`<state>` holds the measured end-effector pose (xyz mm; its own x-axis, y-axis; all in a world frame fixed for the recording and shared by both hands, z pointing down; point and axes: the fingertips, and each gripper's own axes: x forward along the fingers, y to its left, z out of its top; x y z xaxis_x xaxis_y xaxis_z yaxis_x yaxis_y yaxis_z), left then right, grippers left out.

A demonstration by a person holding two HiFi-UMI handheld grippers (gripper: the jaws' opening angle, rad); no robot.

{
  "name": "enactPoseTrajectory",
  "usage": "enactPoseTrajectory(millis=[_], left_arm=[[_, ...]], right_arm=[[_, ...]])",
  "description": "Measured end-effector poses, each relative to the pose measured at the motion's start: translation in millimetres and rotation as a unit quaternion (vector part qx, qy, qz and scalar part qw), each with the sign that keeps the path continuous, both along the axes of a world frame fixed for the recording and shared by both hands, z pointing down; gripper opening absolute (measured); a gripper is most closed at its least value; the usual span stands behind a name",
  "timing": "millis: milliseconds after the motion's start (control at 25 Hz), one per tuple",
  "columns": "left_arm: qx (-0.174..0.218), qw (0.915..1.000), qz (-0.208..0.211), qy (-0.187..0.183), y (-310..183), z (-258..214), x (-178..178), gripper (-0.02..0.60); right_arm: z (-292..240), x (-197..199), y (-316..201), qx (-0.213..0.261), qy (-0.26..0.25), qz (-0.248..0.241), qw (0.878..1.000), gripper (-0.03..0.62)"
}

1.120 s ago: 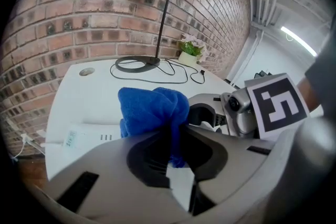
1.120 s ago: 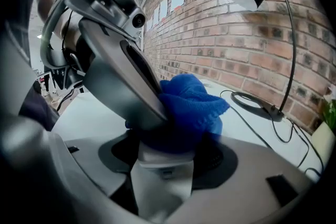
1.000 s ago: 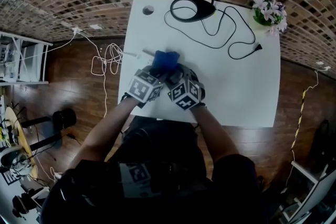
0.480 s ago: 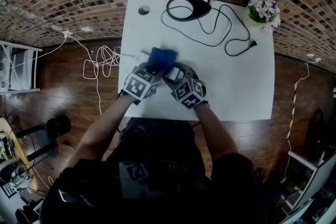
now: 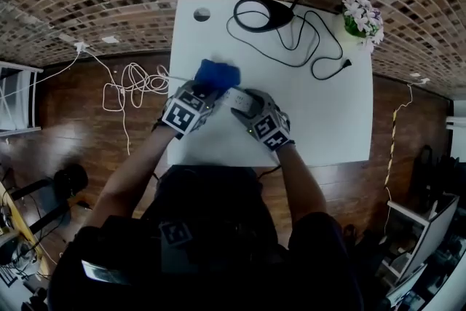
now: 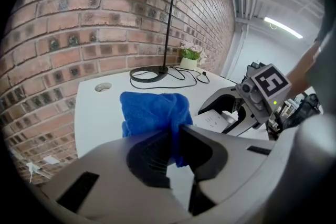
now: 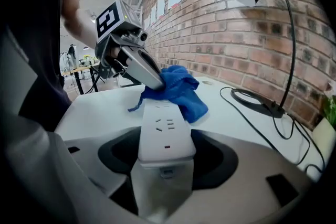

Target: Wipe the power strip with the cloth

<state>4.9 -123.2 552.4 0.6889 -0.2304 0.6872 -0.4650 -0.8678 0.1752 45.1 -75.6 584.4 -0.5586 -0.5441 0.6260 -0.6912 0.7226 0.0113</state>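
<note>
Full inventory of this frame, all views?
table: 1, white, against the brick wall
power strip: 1, white, table's near left, gripped at its near end
cloth: 1, blue, over the strip's far end
lamp: 1, black, table's far edge
flowers: 1 pot, pale purple, far right corner
cables: 1 tangle, white, floor left of the table
left hand-held gripper: 1, grey, shut on the cloth
right hand-held gripper: 1, grey, shut on the power strip

surface: white table (image 5: pixel 328 129) | on it: lamp base (image 5: pixel 282 11); black cord (image 5: pixel 314 73); potted flowers (image 5: pixel 360 14)
</note>
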Motion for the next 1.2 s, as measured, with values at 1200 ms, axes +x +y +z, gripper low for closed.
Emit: enactPoseTrajectory(millis=[1200], left_arm=[[-0.035,0.9905,-0.132,-0.019,-49,25,-92,0.049]], right_arm=[[-2,0,0,0.004,0.005,0.000,1.000,0.295]])
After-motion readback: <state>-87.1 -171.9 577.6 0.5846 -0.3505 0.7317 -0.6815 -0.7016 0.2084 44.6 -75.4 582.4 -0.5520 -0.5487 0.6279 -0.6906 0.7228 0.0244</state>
